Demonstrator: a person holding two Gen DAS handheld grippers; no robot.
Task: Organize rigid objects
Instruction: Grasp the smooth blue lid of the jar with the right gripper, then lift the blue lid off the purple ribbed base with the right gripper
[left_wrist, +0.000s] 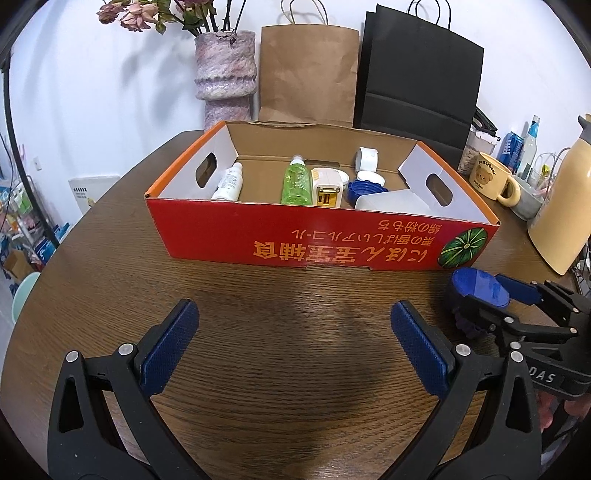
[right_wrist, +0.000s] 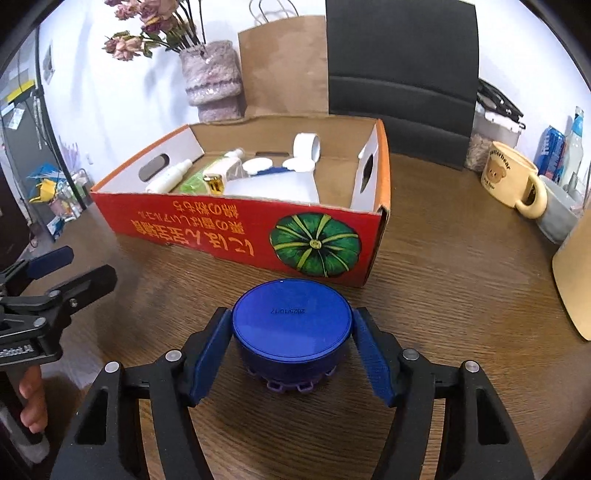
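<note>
Hovering low over the bare wood of the table (left_wrist: 295, 332), the left gripper (left_wrist: 295, 332) has its fingers (left_wrist: 170, 347) spread wide with nothing between them. Beyond it stands the red cardboard box (left_wrist: 295, 236), holding a white bottle (left_wrist: 229, 182), a green bottle (left_wrist: 296, 181) and a charger (left_wrist: 325, 187). To the right, the right gripper (right_wrist: 291, 325) brackets a blue jar (right_wrist: 291, 319) on the table just before the box, fingers (right_wrist: 212, 350) at its sides; whether they touch it I cannot tell.
</note>
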